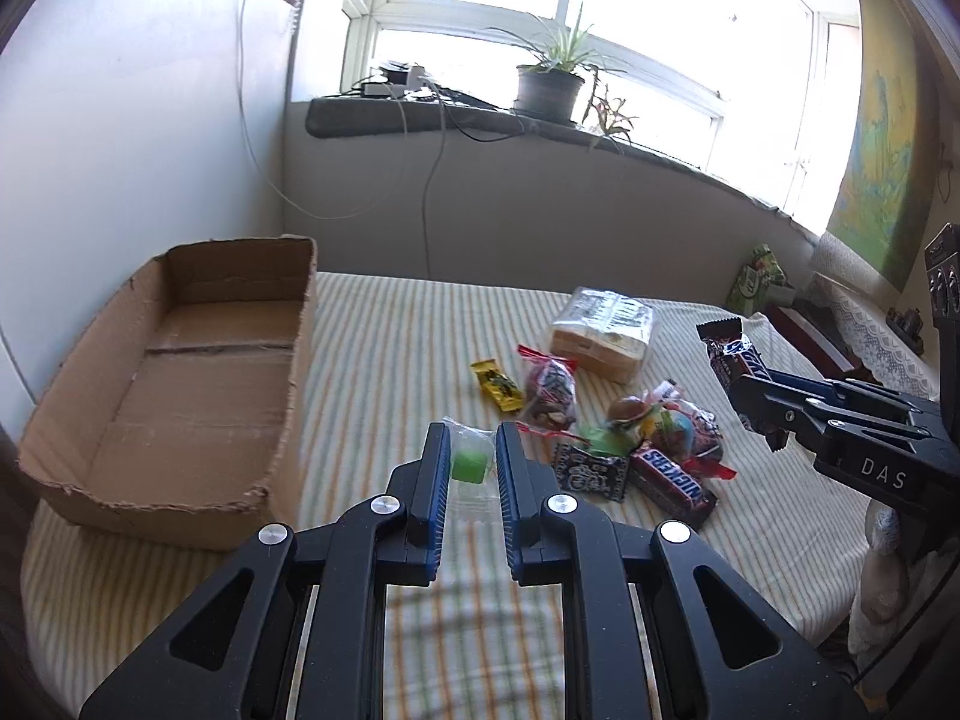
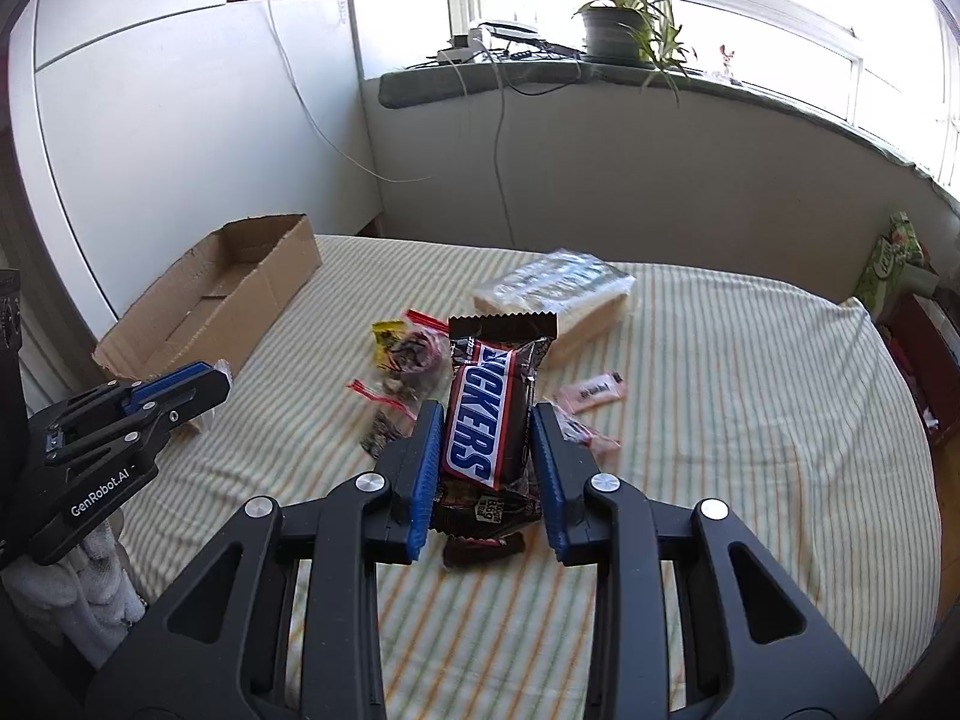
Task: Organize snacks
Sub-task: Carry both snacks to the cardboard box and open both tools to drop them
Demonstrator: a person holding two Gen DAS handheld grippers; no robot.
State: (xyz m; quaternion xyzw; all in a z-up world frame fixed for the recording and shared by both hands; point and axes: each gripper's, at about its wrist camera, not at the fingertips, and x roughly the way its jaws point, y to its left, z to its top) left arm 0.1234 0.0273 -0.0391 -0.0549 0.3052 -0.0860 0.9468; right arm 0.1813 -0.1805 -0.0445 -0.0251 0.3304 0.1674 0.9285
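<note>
My left gripper is shut on a clear wrapper holding a green candy, lifted above the striped tablecloth. My right gripper is shut on a brown Snickers bar, held above the snack pile; it also shows in the left wrist view. An open cardboard box lies to the left, empty; it also shows in the right wrist view. On the cloth lie a second Snickers bar, a yellow bar, small bags of mixed sweets and a clear pack of wafers.
The striped table stands against a grey wall under a window sill with a potted plant and cables. A pink sachet lies right of the pile. A green carton stands at the far right edge.
</note>
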